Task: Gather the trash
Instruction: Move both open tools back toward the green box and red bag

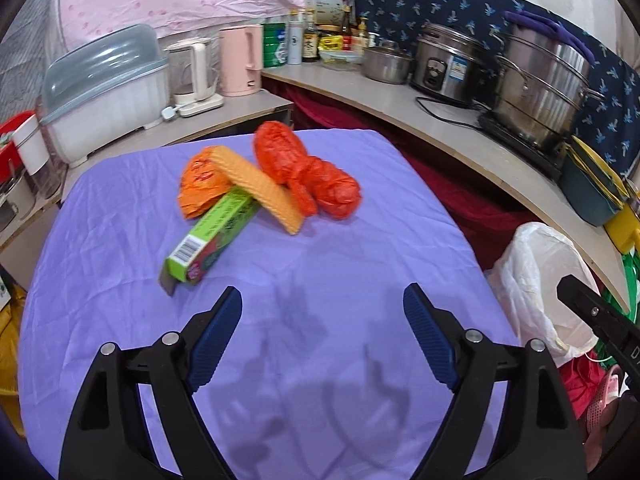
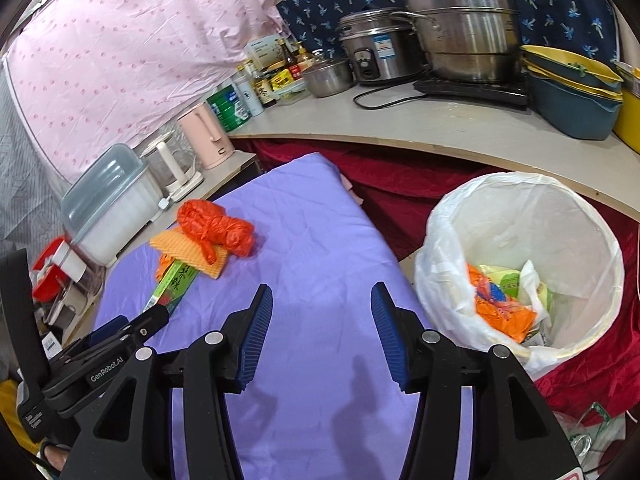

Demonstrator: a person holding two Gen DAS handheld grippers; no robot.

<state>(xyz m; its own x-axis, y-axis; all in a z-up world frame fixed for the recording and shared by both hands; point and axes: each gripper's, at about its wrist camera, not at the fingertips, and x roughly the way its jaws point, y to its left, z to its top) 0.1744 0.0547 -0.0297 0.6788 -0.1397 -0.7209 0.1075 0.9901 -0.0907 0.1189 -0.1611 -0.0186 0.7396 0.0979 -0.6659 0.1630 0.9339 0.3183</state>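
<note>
Above the purple cloth (image 1: 320, 280), both grippers, left (image 1: 322, 322) and right (image 2: 321, 322), hang released, 4 scraps piled ahead: green box (image 1: 212, 236), wafer (image 1: 260, 188), orange wrapper (image 1: 200, 184), red bag (image 1: 308, 172).

Left gripper (image 1: 322, 308) held low and level, jaws spread wide, blue ribbed pads (image 1: 218, 340) facing each other across an empty gap. Right gripper (image 2: 321, 306) likewise parted wide with nothing between its blue pads (image 2: 256, 332). Both side by side, pointing forward, each one's black finger showing at the edge of the other's view, apart and not touching.
</note>
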